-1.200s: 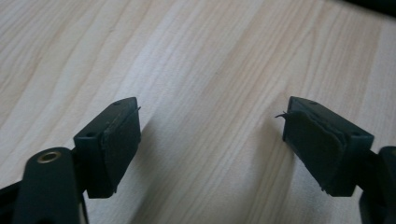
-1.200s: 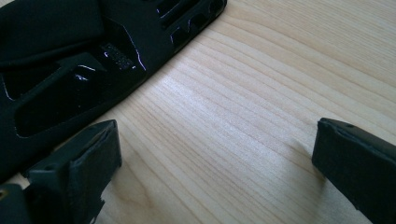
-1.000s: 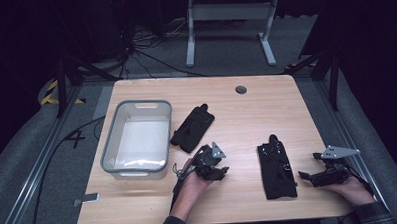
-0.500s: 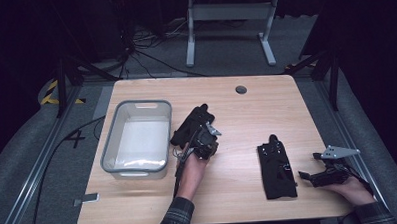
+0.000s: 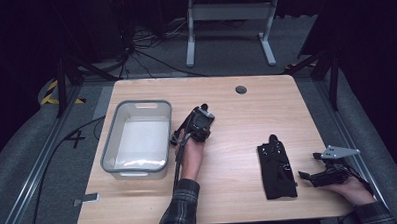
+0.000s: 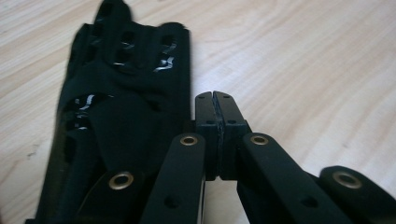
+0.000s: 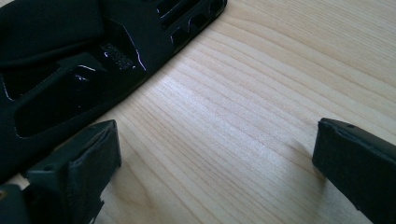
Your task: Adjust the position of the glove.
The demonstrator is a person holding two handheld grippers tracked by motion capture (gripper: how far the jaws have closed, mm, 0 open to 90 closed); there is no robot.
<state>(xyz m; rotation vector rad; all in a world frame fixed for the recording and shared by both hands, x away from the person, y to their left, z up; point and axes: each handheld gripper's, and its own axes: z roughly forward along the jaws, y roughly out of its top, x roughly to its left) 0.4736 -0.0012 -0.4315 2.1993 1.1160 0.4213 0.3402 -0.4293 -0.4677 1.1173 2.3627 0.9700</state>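
Observation:
Two black strapped braces lie on the wooden table [image 5: 226, 111]. One brace [image 5: 277, 167] lies flat at the right front; its slotted edge [image 7: 84, 56] fills the upper left of the right gripper view. My right gripper [image 5: 309, 167] rests on the table just right of it, open wide, with only bare wood between its pads [image 7: 215, 144]. The other brace [image 6: 126, 93] lies beside the bin, mostly under my left hand in the high view. My left gripper [image 5: 202, 114] hovers over it, and its jaws [image 6: 215, 100] are shut with nothing in them, just right of the brace's edge.
A clear plastic bin [image 5: 109, 145] stands at the table's left, close to my left hand. A round cable hole [image 5: 241, 89] sits near the far edge. A metal stand [image 5: 228, 21] is on the floor beyond the table.
My left gripper has moved forward from the table's front to the brace beside the bin. The right gripper and its brace have not moved.

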